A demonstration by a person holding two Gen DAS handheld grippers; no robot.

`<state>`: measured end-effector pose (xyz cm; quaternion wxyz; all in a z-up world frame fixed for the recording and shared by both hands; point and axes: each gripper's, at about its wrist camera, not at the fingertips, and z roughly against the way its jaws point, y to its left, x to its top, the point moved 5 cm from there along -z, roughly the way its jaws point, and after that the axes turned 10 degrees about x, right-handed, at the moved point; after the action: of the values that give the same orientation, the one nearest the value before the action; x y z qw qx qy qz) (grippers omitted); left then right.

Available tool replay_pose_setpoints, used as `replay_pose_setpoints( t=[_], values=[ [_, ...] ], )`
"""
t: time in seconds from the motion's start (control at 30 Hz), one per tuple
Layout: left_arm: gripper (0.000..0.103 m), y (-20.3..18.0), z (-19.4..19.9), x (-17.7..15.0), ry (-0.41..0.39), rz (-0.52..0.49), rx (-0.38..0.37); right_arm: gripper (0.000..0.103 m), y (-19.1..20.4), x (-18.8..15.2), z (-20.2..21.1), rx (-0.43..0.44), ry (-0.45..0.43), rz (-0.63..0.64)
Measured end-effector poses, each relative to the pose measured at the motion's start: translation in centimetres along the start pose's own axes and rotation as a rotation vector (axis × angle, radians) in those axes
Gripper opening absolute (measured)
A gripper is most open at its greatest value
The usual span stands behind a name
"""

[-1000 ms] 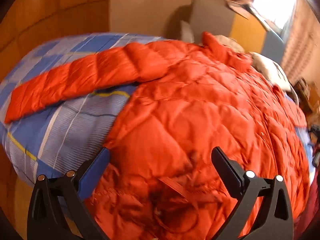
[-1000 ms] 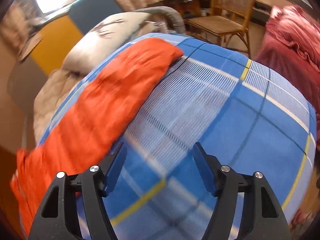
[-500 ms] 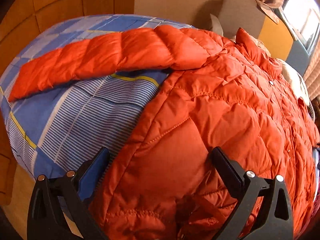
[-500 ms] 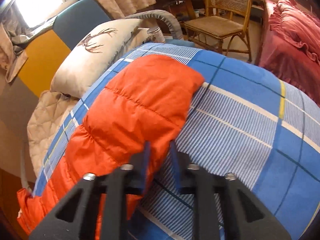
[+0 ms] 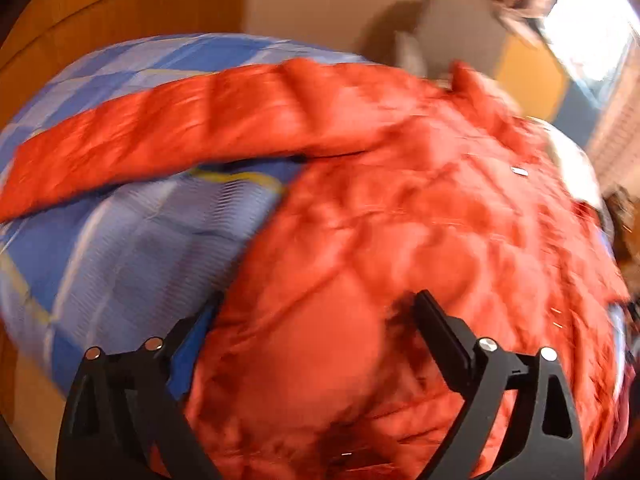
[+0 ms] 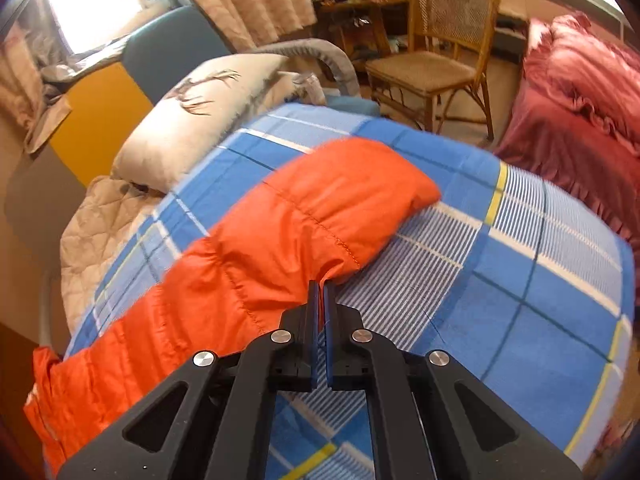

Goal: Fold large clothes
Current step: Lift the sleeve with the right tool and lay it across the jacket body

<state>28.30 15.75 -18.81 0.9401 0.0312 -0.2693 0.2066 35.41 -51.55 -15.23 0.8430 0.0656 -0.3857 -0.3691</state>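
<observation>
**A thin pinch on one sleeve, and nothing yet held at the hem**

The orange puffer jacket [image 5: 400,216] lies spread on the bed [image 6: 520,280] with its blue plaid cover. In the left wrist view its body fills the frame from the centre out to 3 o'clock, and one sleeve [image 5: 168,136] runs off toward 9 o'clock. In the right wrist view the other sleeve [image 6: 280,240] crosses from 8 o'clock up to its cuff near 1 o'clock.

The right tongs [image 6: 321,292] are fully closed, nipping only the sleeve's lower edge, a little short of the cuff. That bite looks shallow: slick, air-filled fabric could slide out once the sleeve is lifted across the body, or the cuff end could droop and fold under itself.

The left tongs [image 5: 316,308] are wide but closing, with the jacket's lower body bulging between the pads; I cannot tell that they press on it yet, and this view is blurred. If they close on puffed padding and not on a firm edge, they may catch one layer only, or snag the cover beneath and drag it along.

Further out, a pillow [image 6: 192,120] sits at 11 o'clock in the right view, with a wicker chair [image 6: 436,52] and a red bedspread [image 6: 580,112] beyond the bed. A sleeve swung too far toward the headboard could land on the pillow and spoil the fold.
</observation>
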Motion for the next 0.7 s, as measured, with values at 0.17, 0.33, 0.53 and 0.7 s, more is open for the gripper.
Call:
replay_pose_setpoints(
  t=[0.17,0.33,0.53,0.7],
  values=[
    [0.093,-1.2,0.2,0.3,-0.035,-0.172,-0.066,0.002,3.6,0.2,2.9,0.025,-0.018,0.14],
    [0.092,-1.4,0.5,0.0,-0.063,-0.288,-0.078,0.002,9.1,-0.6,5.8,0.107,-0.036,0.278],
    [0.085,-1.7,0.7,-0.6,-0.086,-0.357,-0.085,0.002,18.6,-4.9,7.3,0.241,-0.009,0.485],
    [0.084,-1.2,0.7,-0.7,-0.088,-0.34,-0.112,0.001,27.9,-12.5,7.3,0.366,0.086,0.667]
  ],
)
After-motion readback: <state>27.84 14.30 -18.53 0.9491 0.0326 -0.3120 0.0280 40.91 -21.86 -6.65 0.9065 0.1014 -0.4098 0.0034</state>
